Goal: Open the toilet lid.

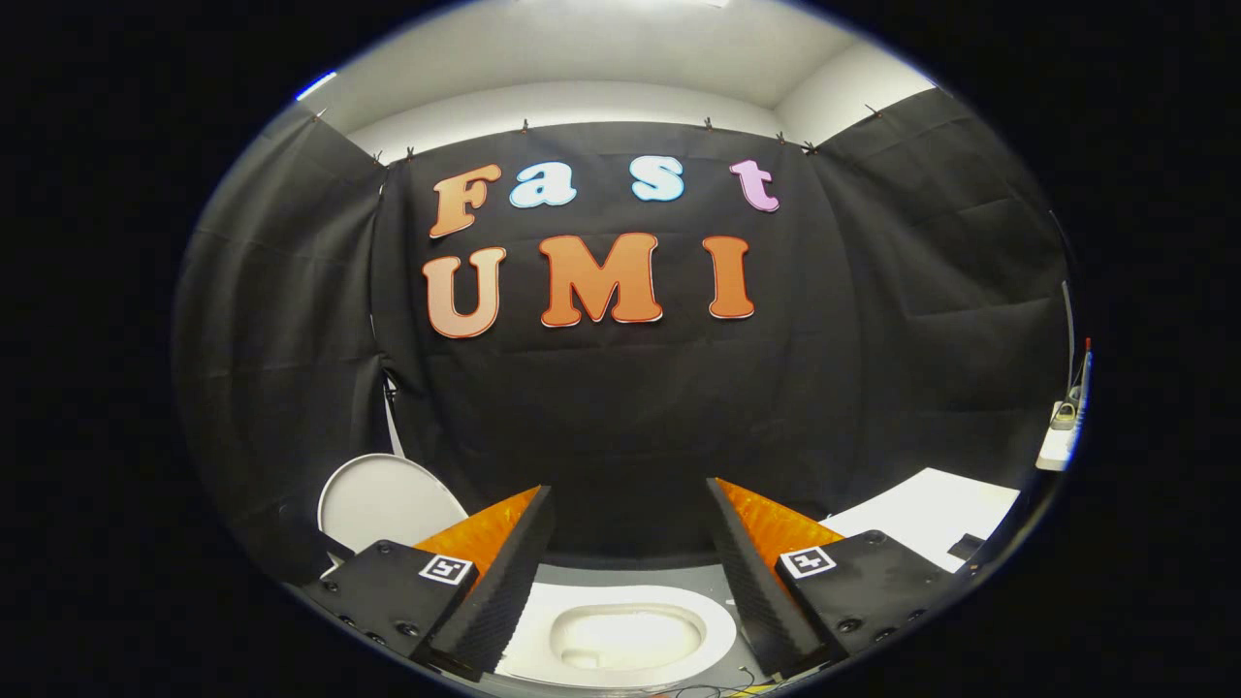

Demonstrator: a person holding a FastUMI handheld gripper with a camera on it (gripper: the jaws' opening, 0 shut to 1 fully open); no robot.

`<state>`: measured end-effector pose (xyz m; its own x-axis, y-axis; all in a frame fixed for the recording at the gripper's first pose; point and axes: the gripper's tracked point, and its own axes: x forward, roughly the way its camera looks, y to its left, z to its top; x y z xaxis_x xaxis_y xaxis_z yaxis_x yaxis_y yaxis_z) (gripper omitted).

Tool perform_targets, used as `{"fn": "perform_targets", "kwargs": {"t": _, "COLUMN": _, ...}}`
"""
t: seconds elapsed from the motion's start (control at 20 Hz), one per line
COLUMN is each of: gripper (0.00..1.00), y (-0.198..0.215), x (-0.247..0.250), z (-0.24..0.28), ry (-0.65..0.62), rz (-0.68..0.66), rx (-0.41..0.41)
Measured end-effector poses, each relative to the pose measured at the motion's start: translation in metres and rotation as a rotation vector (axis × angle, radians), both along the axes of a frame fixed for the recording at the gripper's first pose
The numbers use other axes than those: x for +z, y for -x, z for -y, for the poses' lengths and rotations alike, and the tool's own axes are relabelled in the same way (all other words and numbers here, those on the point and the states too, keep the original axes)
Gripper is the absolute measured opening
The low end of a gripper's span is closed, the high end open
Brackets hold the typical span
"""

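Gripper view, single frame. The gripper [630, 528] sat at the bottom centre of the frame with its fingers spread wide and nothing between them. Left finger [504, 572] and right finger [751, 572] each showed a dark ribbed inner pad with an orange backing on the outer side. A square black-and-white marker [447, 569] was on the left finger's black mount, and another marker [808, 561] on the right finger's mount.

The toilet [717, 635] lay below the fingers at the bottom centre, seen from above through the gap between them. Its white seat ring was exposed and the bowl [625, 635] was lit and open to view. The toilet lid [383, 504] stood raised at the lower left of the frame, outside the left finger, a white rounded panel resting back against the black cloth wall [601, 407]. The fingers did not touch the lid or the seat.

A white flat surface [931, 509] showed at the lower right, beyond the right finger. A small white fitting [1062, 436] was at the far right edge; its kind could not be told. White ceiling [582, 58] ran across the top of the frame above the cloth.
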<state>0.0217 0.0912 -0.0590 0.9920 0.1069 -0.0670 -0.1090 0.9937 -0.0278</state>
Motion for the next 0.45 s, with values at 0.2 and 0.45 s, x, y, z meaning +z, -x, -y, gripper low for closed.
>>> {"fn": "perform_targets", "kwargs": {"t": 0.2, "gripper": 0.99, "y": -0.0003, "x": -0.0012, "z": 0.0017, "ry": 0.0, "rz": -0.003, "rx": -0.003}}
{"fn": "perform_targets", "kwargs": {"t": 0.45, "gripper": 0.99, "y": 0.0002, "x": -0.0038, "z": 0.0042, "ry": -0.012, "rz": -0.008, "rx": -0.009}}
